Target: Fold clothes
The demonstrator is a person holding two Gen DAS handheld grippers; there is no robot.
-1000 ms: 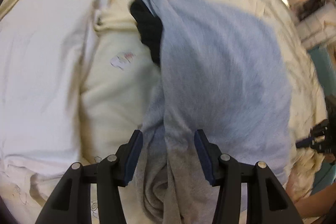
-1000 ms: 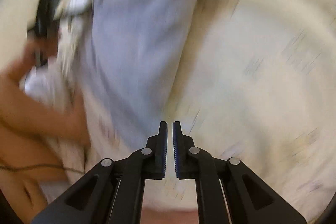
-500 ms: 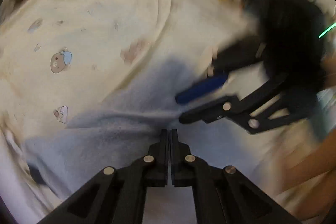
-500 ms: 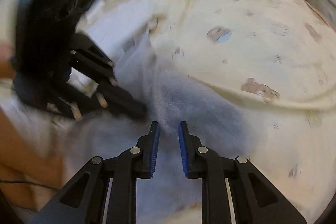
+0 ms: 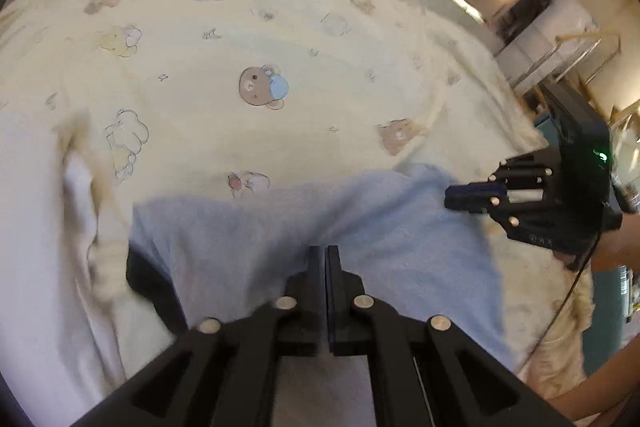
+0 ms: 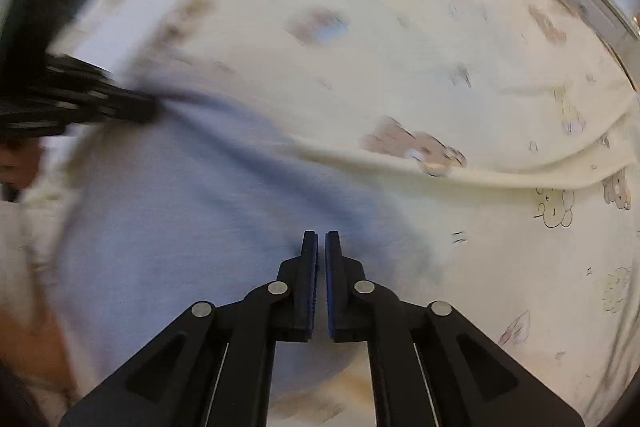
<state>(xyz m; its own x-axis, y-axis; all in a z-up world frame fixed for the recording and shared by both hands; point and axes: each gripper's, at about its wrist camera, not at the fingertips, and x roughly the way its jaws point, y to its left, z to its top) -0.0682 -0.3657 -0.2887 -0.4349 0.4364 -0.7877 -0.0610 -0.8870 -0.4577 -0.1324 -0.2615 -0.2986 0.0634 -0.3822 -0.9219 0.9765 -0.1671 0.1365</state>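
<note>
The left gripper [image 5: 324, 255] points steeply down at the bed. Its jaws stand only a narrow slit apart and are easing open. The near edge of the grey-blue garment [image 5: 248, 239] puckers up into the slit, so a thin pinch of cloth lies between the pads. In the right wrist view this gripper shows as a dark blur at the left, with creases in the garment running to its tip.

The right gripper [image 6: 322, 241] also points down, and its jaws are nearly together and closing. A small dark pucker of the same garment sits at the tips, caught between the blue pads. From the left wrist view this gripper reaches in from the right and its tips meet the garment's far right corner. A green light glows on its body, and a hand [image 5: 612, 243] grips it from behind.

The garment lies spread across the near part of the bed, stretched between the two grippers, its far edge running roughly straight from one to the other. At its left end a black part [image 5: 150, 279] shows from under the grey-blue cloth; I cannot tell whether it belongs to the garment.

Under everything is a cream bedspread [image 5: 280, 47] printed with small bears and clouds, with a long raised fold to the right of the garment. A white cloth [image 5: 36, 227] lies along the bed's left side.
</note>
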